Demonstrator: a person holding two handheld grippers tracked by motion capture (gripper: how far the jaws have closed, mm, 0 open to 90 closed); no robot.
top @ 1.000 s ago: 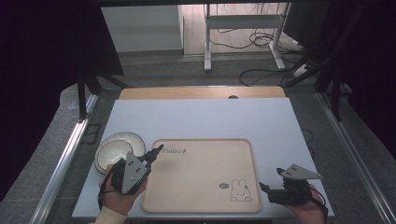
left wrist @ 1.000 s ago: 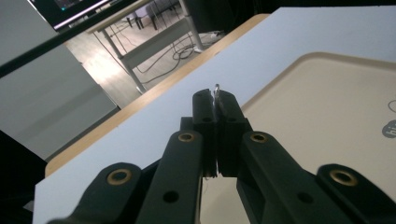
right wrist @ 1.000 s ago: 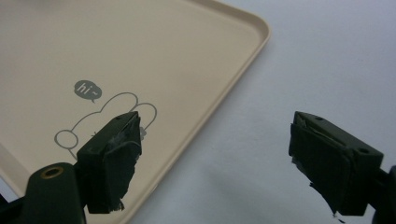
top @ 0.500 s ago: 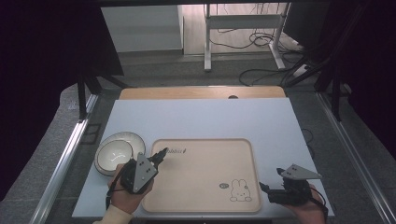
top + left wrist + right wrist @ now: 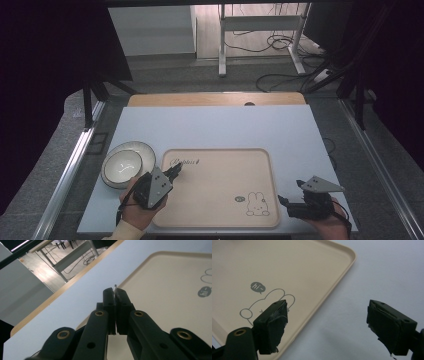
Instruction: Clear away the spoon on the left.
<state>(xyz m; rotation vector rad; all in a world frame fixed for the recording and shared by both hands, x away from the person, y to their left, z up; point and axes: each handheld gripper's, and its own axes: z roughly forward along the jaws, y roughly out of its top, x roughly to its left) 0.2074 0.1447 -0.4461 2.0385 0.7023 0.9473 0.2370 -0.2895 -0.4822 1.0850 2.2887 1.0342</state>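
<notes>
Your left gripper (image 5: 173,172) is over the near-left corner of the beige tray (image 5: 220,155), and in the left gripper view its jaws are pressed together with nothing solid between them; only a thin clear shred sticks out at the tips (image 5: 115,287). Your right gripper (image 5: 290,200) rests on the white table (image 5: 225,127) just beside the tray's right edge. Its jaws stand wide apart and hold nothing.

The tray lies flat in the near middle of the table. On it you can read a small grey speech bubble with the word "hi~" (image 5: 258,287), and under it a line drawing of a rabbit (image 5: 265,303). Near the tray's far-left corner there is a cursive word (image 5: 184,161), but it is too small to read with certainty.

The white bowl (image 5: 125,164) stands on the table just beside the tray's left edge, close to your left hand (image 5: 137,207).
</notes>
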